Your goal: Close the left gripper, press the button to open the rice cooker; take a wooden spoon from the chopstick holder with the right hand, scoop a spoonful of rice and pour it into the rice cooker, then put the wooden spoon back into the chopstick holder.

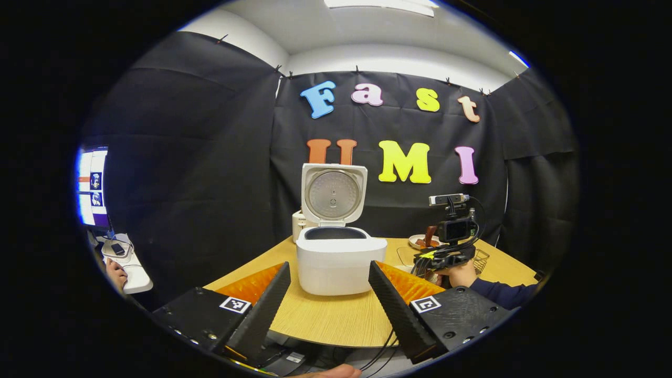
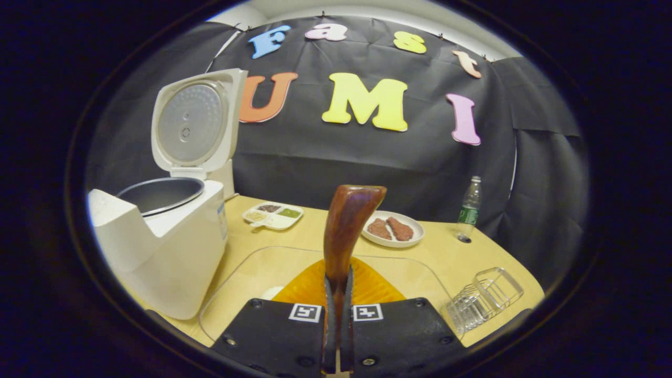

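Gripper (image 2: 336, 299) clamps wooden spoon (image 2: 346, 220).

The right gripper (image 2: 338, 294) clamps both fingers on the wooden spoon (image 2: 346, 226), whose handle stands upright above a clear bowl (image 2: 420, 273). To the left the rice cooker (image 2: 168, 247) sits with its lid (image 2: 191, 123) raised. Behind are a divided tray (image 2: 273, 215), a plate (image 2: 394, 231) and a bottle (image 2: 469, 207); a wire holder (image 2: 485, 296) stands at right
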Action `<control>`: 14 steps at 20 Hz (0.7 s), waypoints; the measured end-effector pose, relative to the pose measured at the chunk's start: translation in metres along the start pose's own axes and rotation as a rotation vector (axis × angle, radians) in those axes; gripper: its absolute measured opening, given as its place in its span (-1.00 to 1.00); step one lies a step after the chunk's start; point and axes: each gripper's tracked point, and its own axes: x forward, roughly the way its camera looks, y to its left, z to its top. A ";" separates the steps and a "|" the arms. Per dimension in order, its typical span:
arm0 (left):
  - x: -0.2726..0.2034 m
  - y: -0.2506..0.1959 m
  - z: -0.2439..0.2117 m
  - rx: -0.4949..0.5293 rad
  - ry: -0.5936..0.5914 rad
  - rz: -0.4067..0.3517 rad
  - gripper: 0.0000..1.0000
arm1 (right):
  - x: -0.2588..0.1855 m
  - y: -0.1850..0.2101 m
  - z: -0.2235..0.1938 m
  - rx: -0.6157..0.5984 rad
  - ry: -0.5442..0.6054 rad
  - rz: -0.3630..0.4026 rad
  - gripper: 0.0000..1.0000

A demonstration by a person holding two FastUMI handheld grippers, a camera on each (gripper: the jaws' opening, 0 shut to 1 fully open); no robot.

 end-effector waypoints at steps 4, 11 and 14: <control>0.001 -0.005 0.002 -0.023 0.001 -0.013 0.88 | -0.012 0.030 -0.002 0.020 -0.003 0.087 -0.84; 0.003 -0.008 0.000 0.013 0.002 -0.010 0.88 | -0.019 0.037 -0.008 0.302 0.107 0.239 -0.83; 0.004 -0.009 -0.003 0.006 0.012 -0.012 0.88 | -0.019 0.025 -0.008 0.445 0.153 0.273 -0.83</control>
